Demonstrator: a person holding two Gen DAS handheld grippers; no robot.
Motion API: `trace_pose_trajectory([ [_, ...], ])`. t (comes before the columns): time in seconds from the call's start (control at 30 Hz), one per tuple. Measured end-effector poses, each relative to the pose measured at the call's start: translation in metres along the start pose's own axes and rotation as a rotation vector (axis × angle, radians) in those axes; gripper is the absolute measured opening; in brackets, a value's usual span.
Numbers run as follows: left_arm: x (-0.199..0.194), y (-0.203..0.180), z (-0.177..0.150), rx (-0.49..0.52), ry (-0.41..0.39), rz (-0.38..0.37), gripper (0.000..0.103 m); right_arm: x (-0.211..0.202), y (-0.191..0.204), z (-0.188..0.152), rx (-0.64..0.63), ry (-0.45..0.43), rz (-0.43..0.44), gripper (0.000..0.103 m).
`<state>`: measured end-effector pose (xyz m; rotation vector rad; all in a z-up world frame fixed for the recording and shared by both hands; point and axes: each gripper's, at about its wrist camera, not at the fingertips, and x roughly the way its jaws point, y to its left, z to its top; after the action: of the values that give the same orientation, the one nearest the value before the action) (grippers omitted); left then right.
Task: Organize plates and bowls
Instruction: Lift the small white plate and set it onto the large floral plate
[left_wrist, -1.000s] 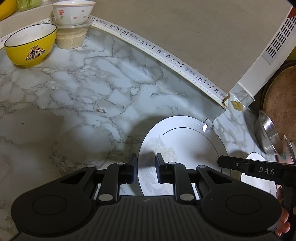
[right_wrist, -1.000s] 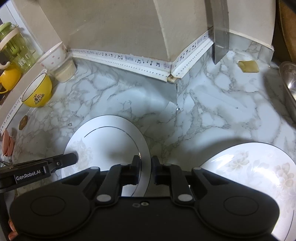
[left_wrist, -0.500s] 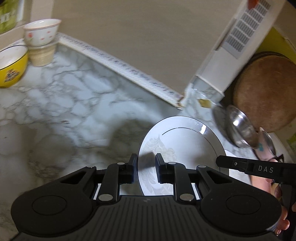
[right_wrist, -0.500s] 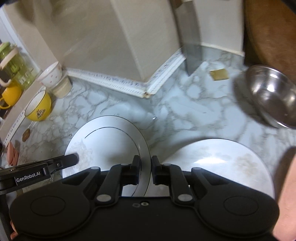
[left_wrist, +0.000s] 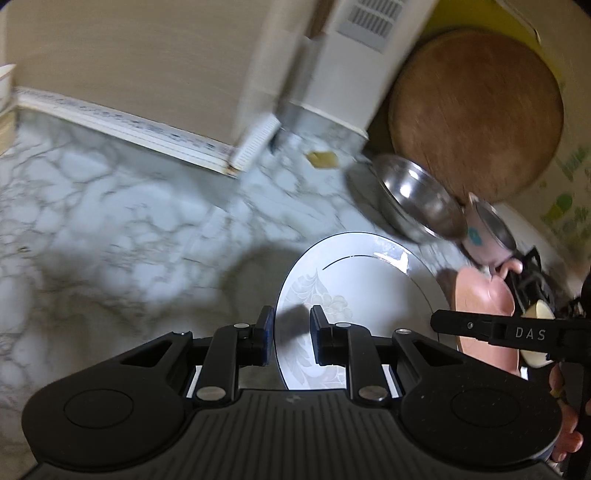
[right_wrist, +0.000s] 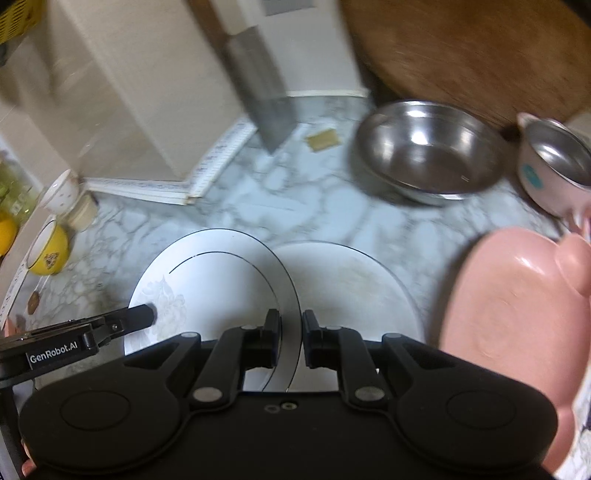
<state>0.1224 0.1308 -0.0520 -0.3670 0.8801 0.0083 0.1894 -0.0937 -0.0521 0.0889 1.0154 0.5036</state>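
The marble counter (right_wrist: 332, 206) is seen blurred in both views, with a round wooden board (left_wrist: 476, 110) leaned up at the back right. Pretty much in the middle, a white plate (right_wrist: 221, 284) with a faint floral print is held up off the counter, roughly flat and face up, gripped on opposite rims; being round, no real long axis can be made out. Right behind it a second white plate (right_wrist: 351, 280) is lying on the counter, partly overlapped by the held one. A pink plate (right_wrist: 509, 295) is set just to the right, and a steel bowl (right_wrist: 428, 155) and a small pink cup (right_wrist: 550, 173) are parked beyond. The left gripper (left_wrist: 292, 325) is clamped on the plate's left rim, the right gripper (right_wrist: 291, 328) pinched nearly closed on its right rim.
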Motion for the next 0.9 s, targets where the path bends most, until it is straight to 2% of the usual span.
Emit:
trace_pose_trajectory([
  [0.3, 0.029, -0.028, -0.009, 0.071, 0.039, 0.012, 0.020, 0.002, -0.038, -0.014, 0.051, 0.014, -0.044, 0.014],
  [0.7, 0.047, -0.032, -0.013, 0.089, 0.066, 0.057, 0.020, 0.018, -0.047, -0.017, 0.045, 0.035, -0.050, 0.014],
  [0.9, 0.051, -0.030, -0.013, 0.085, 0.077, 0.066, 0.020, 0.024, -0.050, -0.015, 0.052, 0.058, -0.024, 0.015],
])
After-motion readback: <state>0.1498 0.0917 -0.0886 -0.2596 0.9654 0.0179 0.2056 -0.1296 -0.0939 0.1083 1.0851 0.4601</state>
